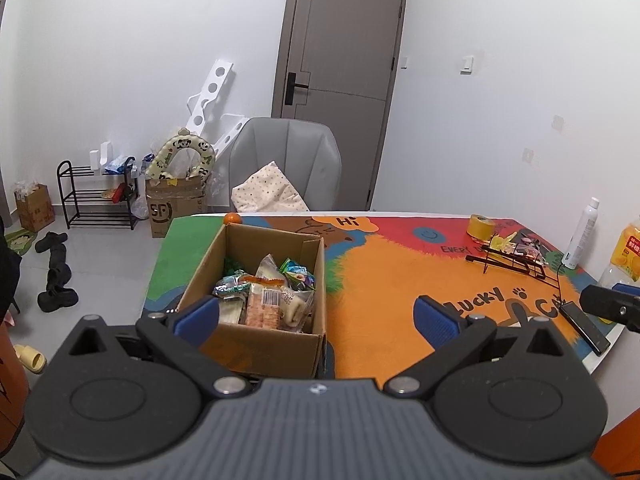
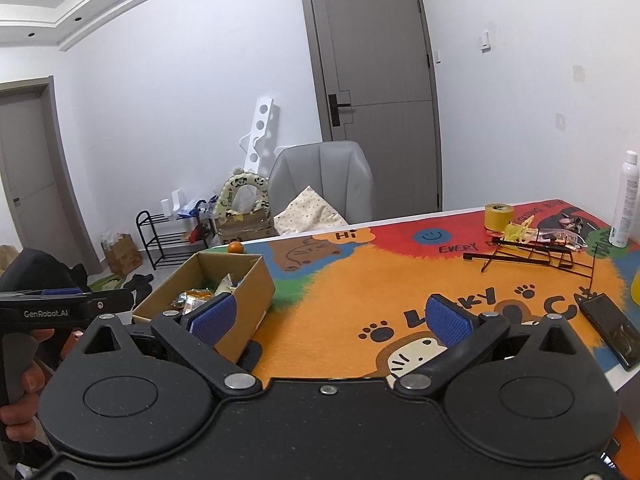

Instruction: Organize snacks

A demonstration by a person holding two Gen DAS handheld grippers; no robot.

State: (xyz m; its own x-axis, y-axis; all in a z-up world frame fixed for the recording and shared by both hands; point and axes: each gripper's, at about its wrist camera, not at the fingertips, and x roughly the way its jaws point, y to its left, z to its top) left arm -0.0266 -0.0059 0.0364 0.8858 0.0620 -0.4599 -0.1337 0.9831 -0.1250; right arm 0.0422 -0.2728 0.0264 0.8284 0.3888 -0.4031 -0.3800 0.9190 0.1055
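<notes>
A brown cardboard box (image 1: 224, 264) stands on the left part of the colourful table mat (image 1: 392, 276), holding several snack packets (image 1: 272, 292). My left gripper (image 1: 316, 314) hovers open just in front of the box, its left blue pad (image 1: 198, 314) over the box's near corner. In the right wrist view the same box (image 2: 256, 280) sits to the left, snack packets (image 2: 196, 298) showing inside. My right gripper (image 2: 332, 318) is open above the orange mat, nothing between its pads. A few small snack packets (image 2: 560, 238) lie on a black wire rack (image 2: 520, 254) at the far right.
A yellow tape roll (image 2: 498, 216), a white spray bottle (image 2: 626, 200), a black phone (image 2: 612, 330) and an orange juice bottle (image 1: 624, 252) occupy the table's right side. A small orange (image 1: 233, 219) sits behind the box. A grey chair (image 1: 288, 160) stands beyond the table.
</notes>
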